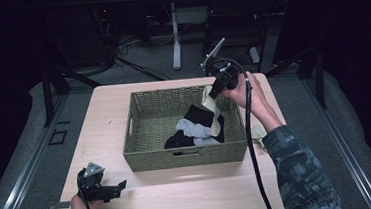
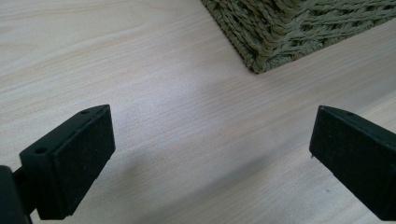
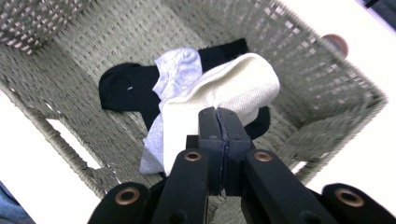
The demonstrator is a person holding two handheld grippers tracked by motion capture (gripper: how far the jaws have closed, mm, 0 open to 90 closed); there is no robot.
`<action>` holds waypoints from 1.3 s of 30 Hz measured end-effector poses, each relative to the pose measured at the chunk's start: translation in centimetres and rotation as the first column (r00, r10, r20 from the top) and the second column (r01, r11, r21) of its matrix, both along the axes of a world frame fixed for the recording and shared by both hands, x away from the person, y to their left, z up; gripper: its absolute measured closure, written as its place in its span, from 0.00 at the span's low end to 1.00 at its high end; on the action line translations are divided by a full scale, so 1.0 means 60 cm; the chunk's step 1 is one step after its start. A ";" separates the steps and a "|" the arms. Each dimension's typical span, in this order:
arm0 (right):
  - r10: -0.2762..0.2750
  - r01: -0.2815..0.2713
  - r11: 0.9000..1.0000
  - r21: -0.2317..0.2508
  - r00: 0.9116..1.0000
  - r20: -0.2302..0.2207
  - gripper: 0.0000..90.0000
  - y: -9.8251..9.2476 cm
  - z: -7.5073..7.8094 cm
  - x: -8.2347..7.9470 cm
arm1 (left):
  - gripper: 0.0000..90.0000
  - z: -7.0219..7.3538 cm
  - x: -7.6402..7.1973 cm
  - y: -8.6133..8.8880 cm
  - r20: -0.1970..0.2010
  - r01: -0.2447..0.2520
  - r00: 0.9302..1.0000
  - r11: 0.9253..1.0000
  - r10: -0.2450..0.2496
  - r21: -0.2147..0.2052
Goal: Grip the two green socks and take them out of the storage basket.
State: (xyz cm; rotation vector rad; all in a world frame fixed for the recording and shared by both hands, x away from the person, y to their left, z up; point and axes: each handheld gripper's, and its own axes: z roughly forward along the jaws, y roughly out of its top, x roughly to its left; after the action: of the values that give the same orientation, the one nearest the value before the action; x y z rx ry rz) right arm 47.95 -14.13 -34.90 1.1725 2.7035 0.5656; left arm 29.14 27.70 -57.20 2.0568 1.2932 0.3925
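A woven basket [image 1: 187, 157] stands in the middle of the table with a black sock [image 1: 197, 116] and a grey sock [image 1: 195, 130] in it. My right gripper [image 1: 214, 93] hangs over the basket's far right corner, shut on a cream sock [image 1: 213, 113] that dangles down into the basket. In the right gripper view the jaws [image 3: 218, 116] are pressed together on the cream sock [image 3: 224, 95], above the grey sock [image 3: 180, 67] and black sock [image 3: 126, 88]. My left gripper [image 1: 122, 185] lies at the table's front left, open, with bare table between its jaws [image 2: 212, 140].
Another cream piece of cloth [image 1: 258, 131] lies on the table just right of the basket, by the person's right forearm. The basket's near corner [image 2: 280, 32] sits ahead of the left gripper. A chair and desk legs stand beyond the table.
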 end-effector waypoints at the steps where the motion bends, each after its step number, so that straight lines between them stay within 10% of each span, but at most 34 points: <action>1: 0.004 -0.003 1.000 -0.002 1.000 0.016 1.00 0.000 0.016 -0.001 | 0.00 0.000 0.000 0.000 -0.001 -0.001 1.000 1.000 0.001 -0.002; 23: -0.049 0.050 0.999 -0.007 0.990 0.134 1.00 -0.056 0.155 -0.025 | 0.00 -0.001 0.001 0.001 -0.003 0.002 1.000 1.000 -0.002 -0.006; 39: -0.178 0.181 0.984 -0.001 0.971 0.158 1.00 -0.182 0.144 -0.055 | 0.00 -0.001 0.001 0.000 -0.004 -0.002 1.000 1.000 0.002 -0.001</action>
State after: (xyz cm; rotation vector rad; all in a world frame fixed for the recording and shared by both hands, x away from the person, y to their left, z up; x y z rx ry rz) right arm 44.67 -25.05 -26.25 1.2933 2.4358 0.5827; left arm 29.19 27.73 -57.27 2.0569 1.2971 0.3888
